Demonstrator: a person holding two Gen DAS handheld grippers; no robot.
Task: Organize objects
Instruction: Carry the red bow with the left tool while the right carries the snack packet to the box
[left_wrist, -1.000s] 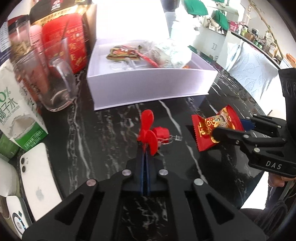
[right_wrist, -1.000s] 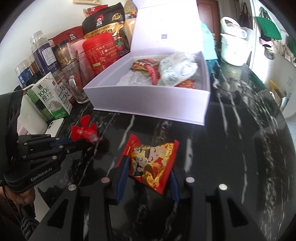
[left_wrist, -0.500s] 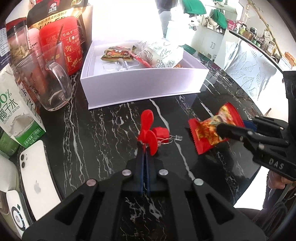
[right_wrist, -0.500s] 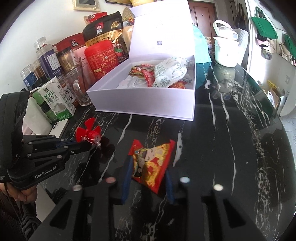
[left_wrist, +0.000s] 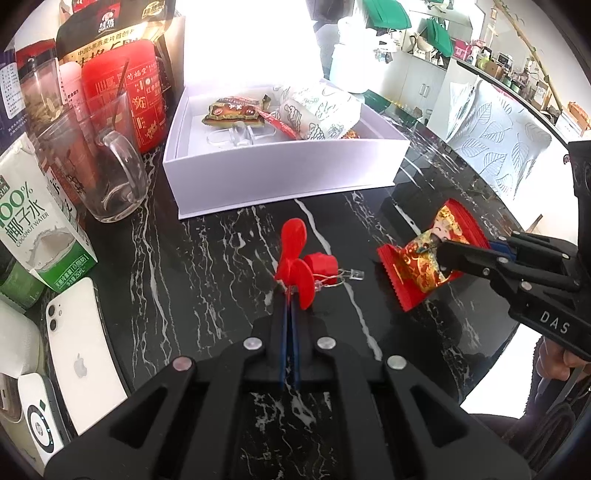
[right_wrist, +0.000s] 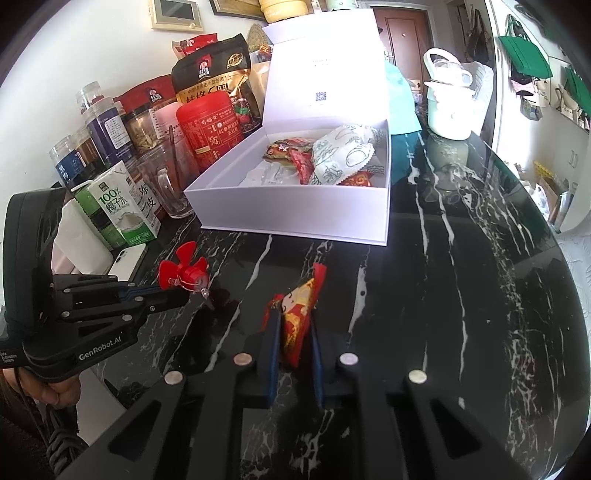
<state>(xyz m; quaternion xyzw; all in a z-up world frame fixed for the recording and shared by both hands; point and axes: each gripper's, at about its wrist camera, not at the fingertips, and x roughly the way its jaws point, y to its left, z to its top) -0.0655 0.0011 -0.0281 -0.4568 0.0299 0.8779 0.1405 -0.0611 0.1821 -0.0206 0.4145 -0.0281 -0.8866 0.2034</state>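
Two grippers now grip cargo: right gripper (right_wrist: 293, 334) jaws, just pinched onto the snack packet (right_wrist: 297, 317); left gripper (left_wrist: 289, 295) clamps the red fan (left_wrist: 297, 264), box-bound.

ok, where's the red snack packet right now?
The red snack packet is pinched in the right tool, low centre in the right wrist view, over the black marble table in front of the white box, right of the red propeller.

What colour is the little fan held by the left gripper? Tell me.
Red all over, blades and hub. The fan shows best in the left wrist view.
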